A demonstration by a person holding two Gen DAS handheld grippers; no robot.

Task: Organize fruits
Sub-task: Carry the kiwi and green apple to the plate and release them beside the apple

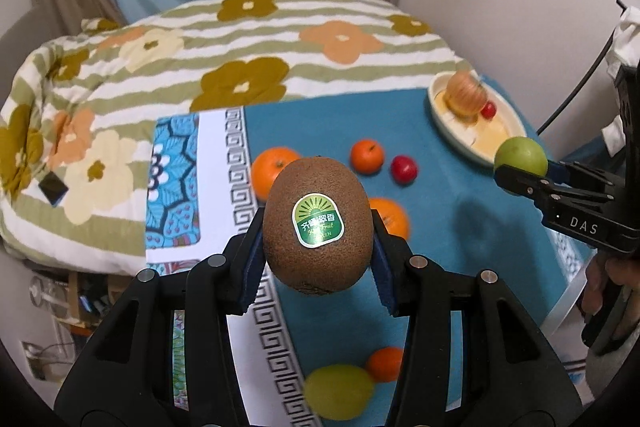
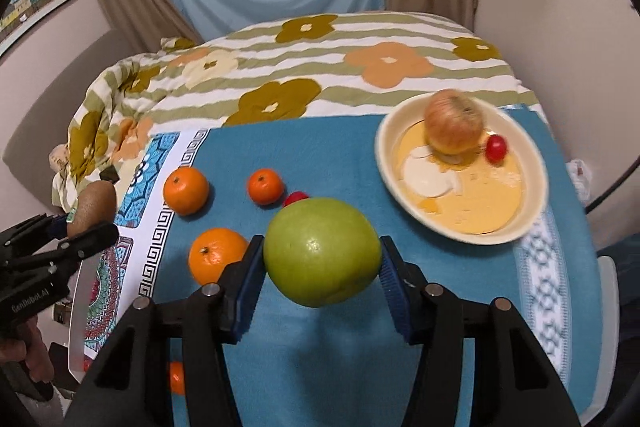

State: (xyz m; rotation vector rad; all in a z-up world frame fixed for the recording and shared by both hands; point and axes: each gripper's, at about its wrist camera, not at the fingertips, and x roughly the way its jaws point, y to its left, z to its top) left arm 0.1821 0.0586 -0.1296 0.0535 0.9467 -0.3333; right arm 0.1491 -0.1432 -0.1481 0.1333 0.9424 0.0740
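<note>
My left gripper (image 1: 318, 227) is shut on a brown kiwi (image 1: 316, 223) with a green sticker, held above the blue cloth. My right gripper (image 2: 322, 259) is shut on a green apple (image 2: 322, 251), also held above the cloth; it shows at the right of the left wrist view (image 1: 520, 157). A cream oval plate (image 2: 532, 195) at the back right holds a red-yellow apple (image 2: 454, 125) and a cherry tomato (image 2: 497, 148). Three oranges (image 2: 186, 190) (image 2: 265, 186) (image 2: 216, 254) and a small red fruit (image 2: 295, 197) lie on the cloth.
In the left wrist view, a yellow-green fruit (image 1: 339, 391) and a small orange (image 1: 384, 363) lie near the front. A flowered quilt (image 2: 280, 75) covers the bed behind. A patterned white tray (image 2: 100, 287) lies at the left of the blue cloth (image 2: 340, 347).
</note>
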